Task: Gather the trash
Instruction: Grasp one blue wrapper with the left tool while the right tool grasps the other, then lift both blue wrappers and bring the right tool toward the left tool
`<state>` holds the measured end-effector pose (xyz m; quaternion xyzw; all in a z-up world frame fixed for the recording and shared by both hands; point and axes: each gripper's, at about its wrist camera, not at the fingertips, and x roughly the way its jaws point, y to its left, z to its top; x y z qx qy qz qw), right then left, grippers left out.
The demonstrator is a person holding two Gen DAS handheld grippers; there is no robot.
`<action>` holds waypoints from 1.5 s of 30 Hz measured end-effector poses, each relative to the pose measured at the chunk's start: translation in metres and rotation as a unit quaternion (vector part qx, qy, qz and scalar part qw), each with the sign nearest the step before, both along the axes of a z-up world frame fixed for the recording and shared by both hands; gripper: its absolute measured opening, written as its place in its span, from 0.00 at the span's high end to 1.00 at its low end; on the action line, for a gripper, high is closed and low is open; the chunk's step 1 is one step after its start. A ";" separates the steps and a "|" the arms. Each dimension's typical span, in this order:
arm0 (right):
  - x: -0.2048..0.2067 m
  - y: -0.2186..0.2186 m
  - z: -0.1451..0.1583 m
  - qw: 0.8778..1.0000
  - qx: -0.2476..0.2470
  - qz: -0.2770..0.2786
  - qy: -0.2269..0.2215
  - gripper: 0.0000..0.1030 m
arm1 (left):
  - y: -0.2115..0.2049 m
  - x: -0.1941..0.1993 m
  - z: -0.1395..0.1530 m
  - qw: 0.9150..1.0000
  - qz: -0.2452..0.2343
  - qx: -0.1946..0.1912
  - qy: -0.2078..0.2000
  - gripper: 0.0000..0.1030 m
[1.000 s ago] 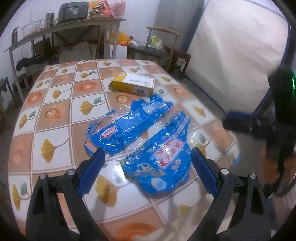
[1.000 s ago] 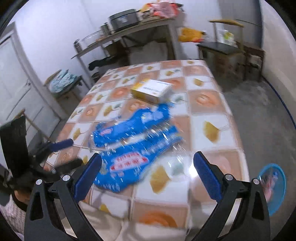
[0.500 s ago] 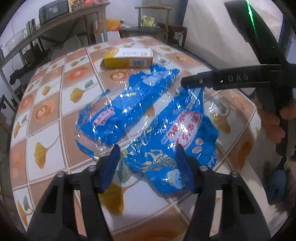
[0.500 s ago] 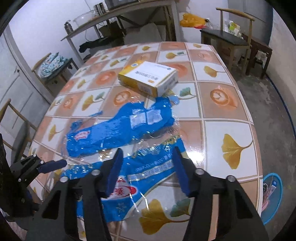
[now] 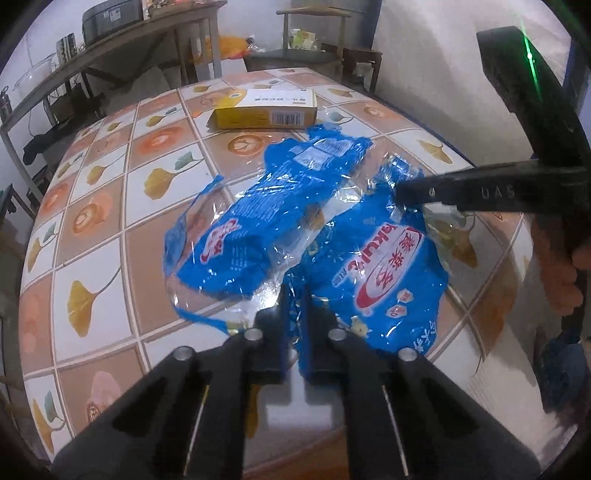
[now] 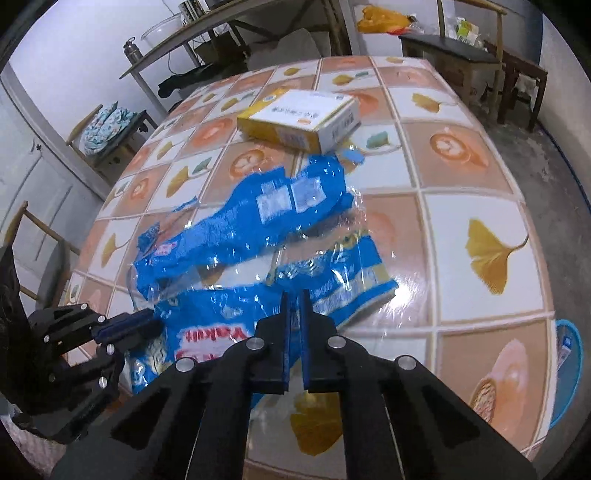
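Two crumpled blue plastic wrappers lie side by side on the tiled table. The near wrapper (image 5: 384, 273) with red print also shows in the right wrist view (image 6: 332, 280). The far wrapper (image 5: 266, 218) lies behind it, also in the right wrist view (image 6: 251, 225). My left gripper (image 5: 294, 295) is shut on the near wrapper's front edge. My right gripper (image 6: 294, 295) is shut on the same wrapper's opposite end; it shows in the left wrist view (image 5: 400, 192). A yellow and white box (image 5: 264, 109) lies further back on the table.
The table (image 5: 92, 221) has orange and white leaf-pattern tiles. A blue bin (image 6: 567, 373) stands on the floor by the table's right side. Chairs (image 5: 314, 33) and a long shelf table (image 5: 110, 48) stand behind.
Both grippers moved in toward the near wrapper and closed from wide open to shut on its two ends.
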<state>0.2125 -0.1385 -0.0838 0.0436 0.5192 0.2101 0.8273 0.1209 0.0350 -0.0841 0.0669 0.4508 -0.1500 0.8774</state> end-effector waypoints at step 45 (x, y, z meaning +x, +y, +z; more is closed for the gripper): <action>0.007 -0.110 0.021 0.978 0.160 -0.129 -0.027 0.61 | -0.077 0.042 -0.004 0.991 -0.051 -0.106 0.060 1.00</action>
